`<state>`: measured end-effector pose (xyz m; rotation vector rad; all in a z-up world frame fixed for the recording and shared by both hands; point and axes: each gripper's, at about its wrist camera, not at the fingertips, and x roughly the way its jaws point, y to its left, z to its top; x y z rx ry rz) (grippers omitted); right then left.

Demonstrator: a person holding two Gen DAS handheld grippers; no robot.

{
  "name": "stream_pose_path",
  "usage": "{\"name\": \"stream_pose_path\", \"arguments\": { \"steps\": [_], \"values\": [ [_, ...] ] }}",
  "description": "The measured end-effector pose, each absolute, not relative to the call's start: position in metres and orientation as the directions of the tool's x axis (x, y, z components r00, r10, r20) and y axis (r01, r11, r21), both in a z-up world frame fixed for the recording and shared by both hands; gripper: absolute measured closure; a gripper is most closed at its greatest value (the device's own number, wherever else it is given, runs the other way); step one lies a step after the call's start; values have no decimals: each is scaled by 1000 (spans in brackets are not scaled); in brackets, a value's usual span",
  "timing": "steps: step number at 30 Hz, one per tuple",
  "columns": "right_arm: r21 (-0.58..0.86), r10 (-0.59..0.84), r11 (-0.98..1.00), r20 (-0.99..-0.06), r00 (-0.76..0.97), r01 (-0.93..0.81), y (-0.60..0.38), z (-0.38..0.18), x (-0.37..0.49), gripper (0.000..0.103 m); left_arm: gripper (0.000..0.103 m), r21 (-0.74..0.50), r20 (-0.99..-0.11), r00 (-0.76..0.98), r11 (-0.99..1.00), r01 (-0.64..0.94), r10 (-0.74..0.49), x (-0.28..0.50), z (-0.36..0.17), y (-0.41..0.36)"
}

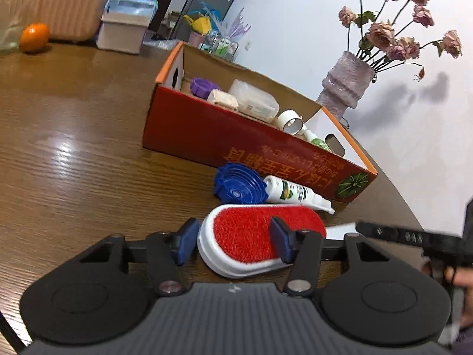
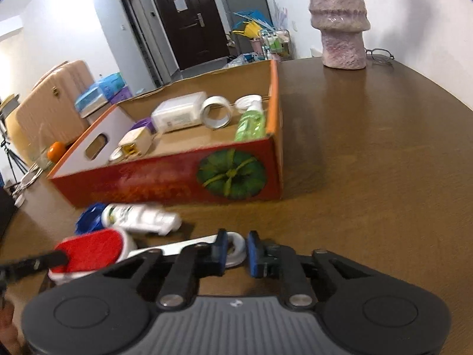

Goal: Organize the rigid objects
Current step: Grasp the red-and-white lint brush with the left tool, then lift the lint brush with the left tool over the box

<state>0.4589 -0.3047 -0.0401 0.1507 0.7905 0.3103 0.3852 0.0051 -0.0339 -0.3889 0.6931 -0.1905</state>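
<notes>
Both tools on the brush

Left tool (image 1: 233,241) has its blue pads against the red-and-white brush (image 1: 248,242) head, on the desk (image 1: 74,148); right tool (image 2: 236,250) is pinched on the brush's white handle loop (image 2: 236,247); just beyond lie a white tube (image 1: 295,192) and blue cap (image 1: 238,188), beside the red box (image 1: 236,136).

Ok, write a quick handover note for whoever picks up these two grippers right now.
Left gripper: closed across the red head of the lint brush, which lies on the table.
Right gripper: shut on the brush's white handle end.
Already in the red box: clear container, tape roll, green bottle, purple lid, small beige box.
Left to do: brush, white tube and blue lid, both lying in front of the box.
</notes>
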Motion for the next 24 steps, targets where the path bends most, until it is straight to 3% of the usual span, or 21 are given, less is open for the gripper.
{"name": "stream_pose_path", "arguments": {
  "steps": [10, 24],
  "values": [
    [324, 320, 935, -597, 735, -144, -300, -43, 347, 92, 57, -342, -477, 831, 931, 125, -286, 302, -5, 16],
    [303, 302, 940, -529, 793, -156, -269, -36, 231, 92, 56, -398, -456, 847, 914, 81, -273, 206, -13, 50]
  ]
}}
